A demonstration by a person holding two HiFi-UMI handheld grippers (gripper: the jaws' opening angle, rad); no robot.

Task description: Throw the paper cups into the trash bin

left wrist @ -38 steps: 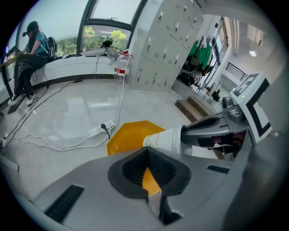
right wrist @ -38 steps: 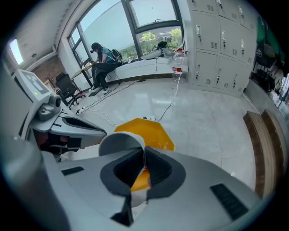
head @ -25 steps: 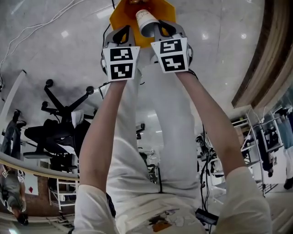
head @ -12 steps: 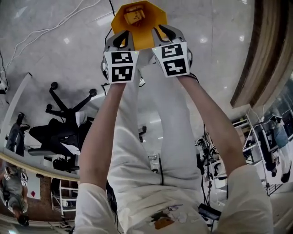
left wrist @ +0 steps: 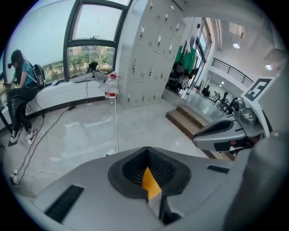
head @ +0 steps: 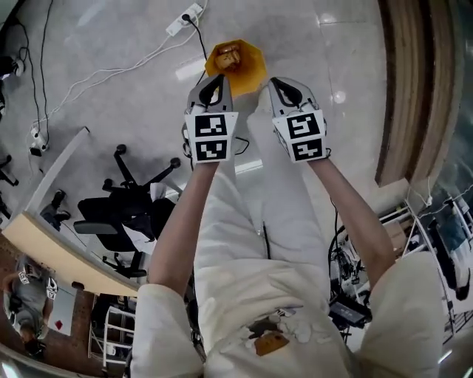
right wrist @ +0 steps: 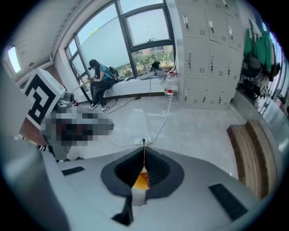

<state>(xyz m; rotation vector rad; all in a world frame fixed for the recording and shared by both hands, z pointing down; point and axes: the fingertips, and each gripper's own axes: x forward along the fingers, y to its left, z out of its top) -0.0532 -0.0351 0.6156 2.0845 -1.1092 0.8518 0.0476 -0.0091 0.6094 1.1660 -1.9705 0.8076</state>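
An orange trash bin [head: 247, 70] stands on the grey marble floor, straight below my hands in the head view. Something pale and brown, likely paper cups [head: 228, 55], lies inside it, too small to make out. My left gripper [head: 211, 90] and right gripper [head: 286, 91] hang side by side just short of the bin, well above it. Both are shut, with no cup in either. In the left gripper view the jaws [left wrist: 148, 155] meet, and a sliver of orange bin [left wrist: 151, 184] shows through the notch. The right gripper [right wrist: 144, 155] shows the same orange sliver [right wrist: 141, 180].
A power strip [head: 185, 16] with white cables lies on the floor beyond the bin. A black office chair [head: 126, 210] stands at the left, a wooden step [head: 403, 88] at the right. A seated person [left wrist: 20, 90], a water bottle [left wrist: 110, 88] and lockers [left wrist: 153, 49] are farther off.
One second ago my right gripper held a white paper cup over the bin; the cup has left it. Both grippers have since drawn back and up, so the bin looks smaller.
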